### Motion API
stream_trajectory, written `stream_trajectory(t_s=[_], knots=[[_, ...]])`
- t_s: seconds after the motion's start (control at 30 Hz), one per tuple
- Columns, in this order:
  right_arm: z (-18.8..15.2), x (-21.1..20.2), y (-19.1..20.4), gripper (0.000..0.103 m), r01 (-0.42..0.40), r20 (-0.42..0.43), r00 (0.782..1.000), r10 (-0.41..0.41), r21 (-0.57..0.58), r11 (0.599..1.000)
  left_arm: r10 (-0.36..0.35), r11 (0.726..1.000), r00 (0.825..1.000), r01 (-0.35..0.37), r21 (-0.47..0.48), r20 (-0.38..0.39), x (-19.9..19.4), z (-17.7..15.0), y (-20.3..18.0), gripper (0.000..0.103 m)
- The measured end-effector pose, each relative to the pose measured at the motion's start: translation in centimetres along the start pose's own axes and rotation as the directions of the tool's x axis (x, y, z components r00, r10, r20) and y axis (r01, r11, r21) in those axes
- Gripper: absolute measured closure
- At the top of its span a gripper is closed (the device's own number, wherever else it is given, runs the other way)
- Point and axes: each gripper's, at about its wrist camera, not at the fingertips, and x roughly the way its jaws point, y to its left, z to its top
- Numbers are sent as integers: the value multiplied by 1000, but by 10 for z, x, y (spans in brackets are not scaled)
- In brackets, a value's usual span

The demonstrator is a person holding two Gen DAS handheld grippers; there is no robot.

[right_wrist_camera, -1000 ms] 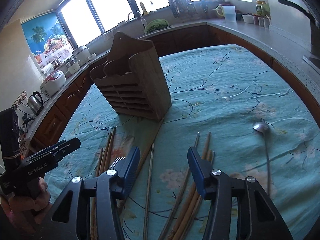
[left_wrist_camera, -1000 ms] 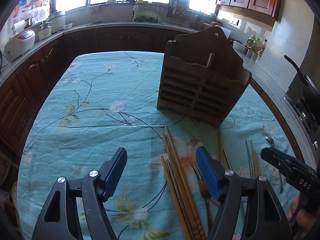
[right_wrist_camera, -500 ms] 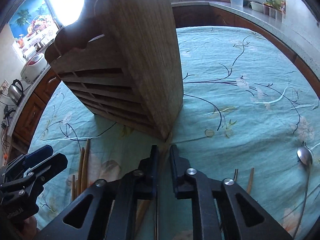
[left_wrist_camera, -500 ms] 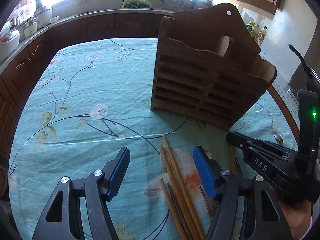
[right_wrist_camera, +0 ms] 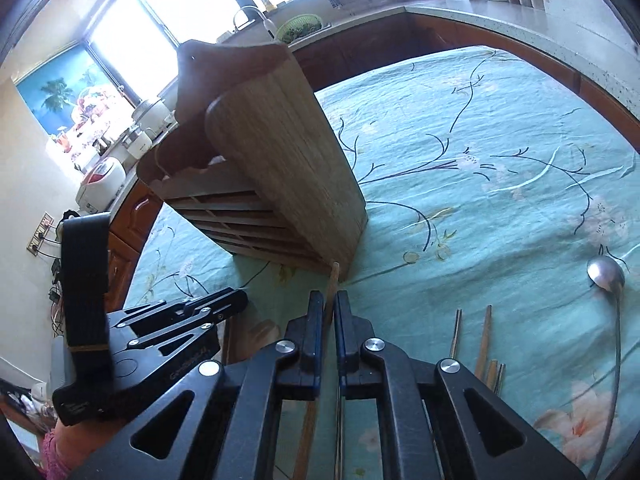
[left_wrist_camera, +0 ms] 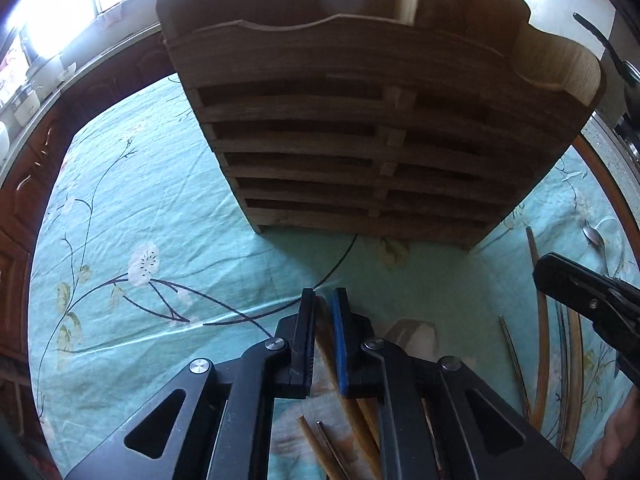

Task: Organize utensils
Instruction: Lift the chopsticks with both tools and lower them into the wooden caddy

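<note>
Left wrist view: wooden utensil rack point(left_wrist_camera: 360, 128) standing upright on the teal floral tablecloth point(left_wrist_camera: 132, 208), filling the frame from 10 to 2 o'clock; slatted front facing the camera
Left gripper point(left_wrist_camera: 323, 300): low centre, at 6 o'clock; jaws just closed, nearly together, pinching a wooden chopstick point(left_wrist_camera: 326, 340) between the pads; blue pad on the right-hand finger; tips just short of the rack's base
Loose chopsticks, left view point(left_wrist_camera: 316, 446): more brown sticks lying under and beside the fingers at 6 o'clock; another long bundle point(left_wrist_camera: 541, 360) at 4 o'clock on the cloth
Right gripper, seen from left view point(left_wrist_camera: 576, 292): black, entering at 3 to 4 o'clock, above the 4 o'clock bundle
Right wrist view: same rack point(right_wrist_camera: 280, 152) at 11 o'clock, plain side panel facing the camera
Right gripper point(right_wrist_camera: 329, 308): at 6 o'clock; jaws almost fully shut, clamped on a single wooden stick point(right_wrist_camera: 333, 280); stick's end poking out past the tips, close to the rack's near corner
Left gripper, seen from right view point(right_wrist_camera: 224, 300): at 8 o'clock, low over the cloth
Metal spoon point(right_wrist_camera: 605, 276): at 3 o'clock, bowl up-frame, handle running toward 5 o'clock
Other sticks point(right_wrist_camera: 485, 340): at 5 o'clock, flat on the cloth, apart from the fingers
</note>
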Motion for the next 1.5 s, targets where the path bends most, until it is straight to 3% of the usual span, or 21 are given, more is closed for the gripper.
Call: stream_trajectory(t_s=[0.17,0.3,0.57,0.77,1.07,1.27,1.5], knots=[[4,-32,1,98,-26,36,999,26,4,1000,-69,997,995,71,-28,68,-24,-8,3,97],[1,-54,8,98,-42,76,996,43,-7,999,-125,990,977,134,-41,172,-70,-21,10,98],[-2,-98,34,99,-88,163,982,96,-56,995,-205,972,905,234,-34,373,-170,-66,27,100],[-5,-132,49,99,-98,213,970,116,-96,991,-231,959,850,282,-38,473,-230,-112,47,101],[0,-152,62,99,-104,262,956,132,-120,987,-224,958,807,286,-31,547,-247,-140,66,101],[15,-156,67,99,-96,292,947,132,-136,986,-205,959,787,282,-43,581,-262,-132,73,101],[49,-169,83,99,-83,360,923,140,-170,982,-165,965,738,258,-47,654,-283,-108,82,101]])
